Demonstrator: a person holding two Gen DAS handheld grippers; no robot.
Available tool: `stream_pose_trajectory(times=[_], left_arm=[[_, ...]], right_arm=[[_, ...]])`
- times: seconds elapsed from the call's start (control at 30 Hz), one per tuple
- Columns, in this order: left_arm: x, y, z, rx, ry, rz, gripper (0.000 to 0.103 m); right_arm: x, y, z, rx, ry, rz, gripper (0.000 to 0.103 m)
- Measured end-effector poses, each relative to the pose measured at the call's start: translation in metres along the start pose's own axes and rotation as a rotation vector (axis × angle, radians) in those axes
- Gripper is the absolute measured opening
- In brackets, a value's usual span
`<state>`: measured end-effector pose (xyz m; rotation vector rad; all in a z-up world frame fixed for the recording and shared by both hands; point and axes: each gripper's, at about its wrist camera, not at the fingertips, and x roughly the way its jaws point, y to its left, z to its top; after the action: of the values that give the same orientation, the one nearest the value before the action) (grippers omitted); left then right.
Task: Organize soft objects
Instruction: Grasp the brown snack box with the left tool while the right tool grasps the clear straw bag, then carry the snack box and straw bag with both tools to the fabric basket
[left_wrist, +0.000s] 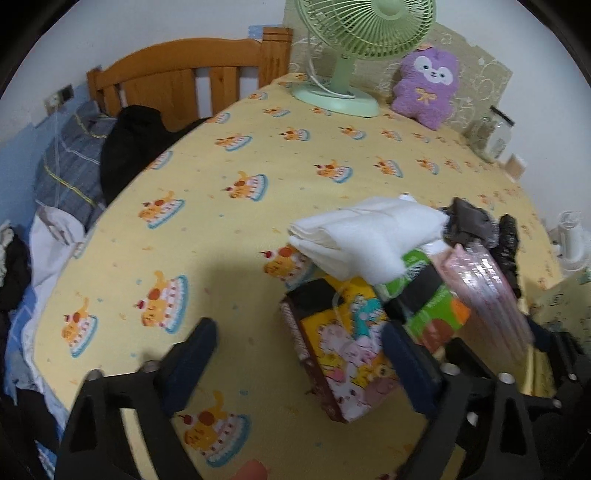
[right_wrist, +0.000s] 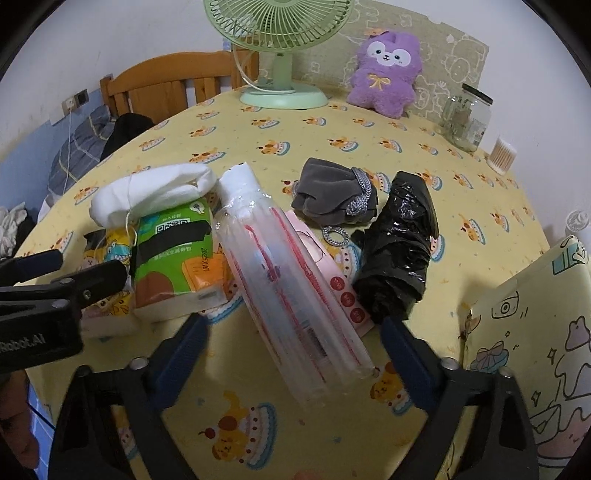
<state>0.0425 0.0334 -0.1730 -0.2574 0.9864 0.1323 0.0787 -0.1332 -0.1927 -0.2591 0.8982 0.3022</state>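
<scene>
Both grippers low, fingers (right_wrist: 402, 354) spread wide

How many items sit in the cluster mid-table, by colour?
White: 1, folded white cloth
Green: 1, green tissue pack
Yellow: 1, yellow cartoon-print pack
Clear: 1, clear plastic bag bundle with red lines
Pink: 1, flat pink pack
Grey: 1, grey velvet pouch
Black: 1, black plastic bag roll
Total: 7

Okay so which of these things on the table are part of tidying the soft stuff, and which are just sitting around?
Job: white cloth, green tissue pack, clear bag pack, grey pouch, black bag roll, cartoon tissue pack.

Lying about: fan, purple plush, glass jar, cotton swabs.
</scene>
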Motion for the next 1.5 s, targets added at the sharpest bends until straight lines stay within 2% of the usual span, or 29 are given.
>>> stream_pose_trajectory(times=[0.1,0.2,0.27,0.33,0.37,0.4,0.43,0.53,0.73,0.77,0.87,0.97,1.0,1.03,1.1,1.3,1.5], left_arm=[[-0.002,-0.004,0.000,0.008,0.010,-0.033,0.069],[-0.003,-0.006,0.002,-0.002,0.025,-0.071,0.056],[-0.003,-0.008,0.002,0.010,0.027,-0.080,0.054],[-0.002,-0.013,0.003,0.046,0.024,-0.074,0.055],[-0.001,-0.014,0.005,0.058,0.026,-0.075,0.057],[0.000,-0.014,0.005,0.058,0.029,-0.076,0.066],[0.005,-0.014,0.007,0.055,0.046,-0.073,0.081],[0.012,-0.018,0.005,0.064,0.041,-0.015,0.102],[0.014,-0.016,0.004,0.022,0.035,0.024,0.102],[0.013,-0.016,0.003,0.018,0.027,0.037,0.101],[0.010,-0.015,0.002,0.035,0.012,0.067,0.085],[0.006,-0.015,0.003,0.049,0.018,0.042,0.058],[0.005,-0.013,0.003,0.045,0.023,0.030,0.045],[0.004,-0.012,0.004,0.039,0.031,0.013,0.038],[0.004,-0.011,0.005,0.045,0.037,-0.006,0.031],[-0.002,-0.007,0.002,0.033,0.040,-0.073,0.022],[-0.017,-0.001,0.003,0.024,-0.001,-0.099,0.021]], right_arm=[[0.002,-0.006,0.000,0.035,0.011,0.041,0.084],[0.001,-0.009,0.002,0.051,0.009,0.033,0.070],[0.000,-0.009,0.002,0.045,0.006,0.035,0.059],[-0.001,-0.008,0.003,0.034,0.008,0.034,0.057],[-0.001,-0.008,0.003,0.031,0.007,0.033,0.057],[-0.001,-0.008,0.002,0.029,0.005,0.032,0.057],[-0.001,-0.008,0.002,0.029,0.004,0.033,0.057],[-0.002,-0.008,0.002,0.033,0.002,0.037,0.057],[-0.003,-0.009,0.000,0.031,0.004,0.047,0.057],[-0.003,-0.009,0.000,0.031,0.004,0.048,0.057],[-0.002,-0.010,0.000,0.034,0.002,0.052,0.057],[-0.002,-0.010,0.000,0.042,0.001,0.052,0.057],[-0.002,-0.010,0.000,0.042,0.001,0.049,0.057],[-0.002,-0.009,0.000,0.041,0.002,0.047,0.052],[-0.003,-0.008,0.000,0.041,-0.004,0.036,0.044],[-0.007,-0.008,-0.002,0.048,-0.008,0.044,0.031],[-0.014,-0.008,-0.003,0.053,-0.030,0.031,0.026]])
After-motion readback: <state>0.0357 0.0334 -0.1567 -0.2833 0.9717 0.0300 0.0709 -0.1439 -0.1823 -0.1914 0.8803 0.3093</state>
